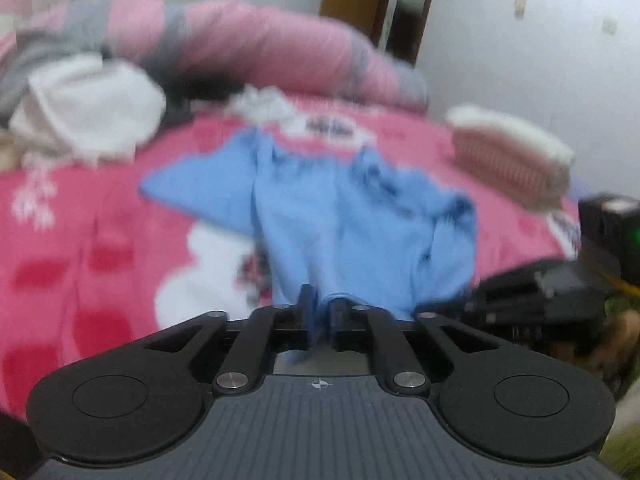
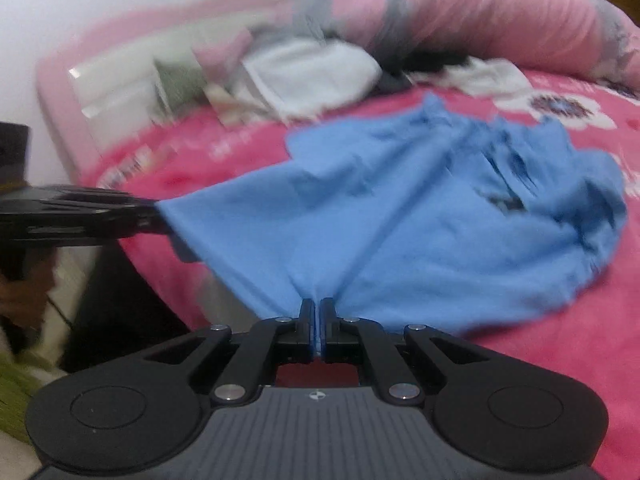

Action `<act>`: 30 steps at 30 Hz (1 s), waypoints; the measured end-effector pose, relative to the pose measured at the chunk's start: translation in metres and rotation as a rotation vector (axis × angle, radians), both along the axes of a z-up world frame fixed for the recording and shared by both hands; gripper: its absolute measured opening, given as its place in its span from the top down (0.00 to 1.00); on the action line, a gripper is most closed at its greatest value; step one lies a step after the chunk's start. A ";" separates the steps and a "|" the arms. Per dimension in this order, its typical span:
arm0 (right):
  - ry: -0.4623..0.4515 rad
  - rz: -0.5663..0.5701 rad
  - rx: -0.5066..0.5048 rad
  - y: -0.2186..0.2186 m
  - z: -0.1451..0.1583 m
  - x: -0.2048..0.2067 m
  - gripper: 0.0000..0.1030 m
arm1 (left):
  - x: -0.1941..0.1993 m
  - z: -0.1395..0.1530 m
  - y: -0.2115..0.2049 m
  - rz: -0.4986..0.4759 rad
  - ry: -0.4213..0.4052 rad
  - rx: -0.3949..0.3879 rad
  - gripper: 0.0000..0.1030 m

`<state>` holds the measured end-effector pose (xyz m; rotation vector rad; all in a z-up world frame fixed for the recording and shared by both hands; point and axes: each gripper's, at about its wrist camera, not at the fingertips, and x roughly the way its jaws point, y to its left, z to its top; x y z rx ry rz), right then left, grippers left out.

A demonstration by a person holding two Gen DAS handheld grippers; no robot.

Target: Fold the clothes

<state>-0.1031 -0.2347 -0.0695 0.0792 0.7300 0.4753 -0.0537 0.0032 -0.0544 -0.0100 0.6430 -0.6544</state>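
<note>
Blue garment held at its near edge over the bed

Left tongs (image 1: 320, 304) and right tongs (image 2: 317, 320) were both clamped on the blue garment (image 2: 400, 216); even tension, judging by its far creases, would flatten it on the pink bed (image 2: 560, 360).

The blue garment (image 2: 420, 216) is thin, matt woven cloth, creased and soft. The pink bedspread (image 2: 560, 340) under it looks fleecy and plush. The right gripper (image 2: 319, 320) is matt black plastic with shiny metal pins and a ribbed grey base; the left gripper (image 1: 322, 312) looks the same.
</note>
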 end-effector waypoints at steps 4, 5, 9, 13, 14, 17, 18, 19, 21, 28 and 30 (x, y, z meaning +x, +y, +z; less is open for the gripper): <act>-0.004 -0.059 0.009 -0.015 0.010 -0.007 0.81 | 0.011 0.005 0.003 -0.015 0.021 -0.052 0.63; -0.014 -0.076 0.023 -0.021 0.014 -0.009 0.69 | 0.014 0.007 0.004 -0.018 0.017 -0.072 0.56; -0.077 -0.152 0.124 -0.048 0.032 -0.016 0.51 | 0.027 0.011 0.006 -0.026 0.015 -0.144 0.40; -0.128 -0.274 0.141 -0.071 0.043 0.001 0.50 | 0.046 0.011 0.001 -0.022 0.042 -0.207 0.36; -0.141 -0.306 0.114 -0.073 0.045 0.008 0.50 | 0.052 0.011 -0.001 -0.019 0.048 -0.218 0.36; -0.164 -0.377 -0.036 -0.070 0.043 0.035 0.50 | 0.064 0.008 -0.009 -0.003 0.040 -0.210 0.36; -0.155 -0.374 -0.065 -0.067 0.039 0.047 0.50 | 0.067 0.006 -0.013 0.004 0.030 -0.192 0.36; -0.146 -0.370 -0.094 -0.064 0.034 0.059 0.50 | 0.071 0.004 -0.017 0.011 0.023 -0.169 0.36; -0.128 -0.362 -0.152 -0.058 0.026 0.083 0.50 | 0.078 -0.001 -0.025 0.027 0.009 -0.116 0.36; -0.027 -0.434 -0.193 -0.070 0.003 0.130 0.63 | 0.114 -0.012 -0.056 0.082 -0.025 0.004 0.36; -0.047 -0.514 -0.115 -0.091 0.008 0.110 0.96 | 0.122 -0.012 -0.063 0.095 -0.043 0.021 0.36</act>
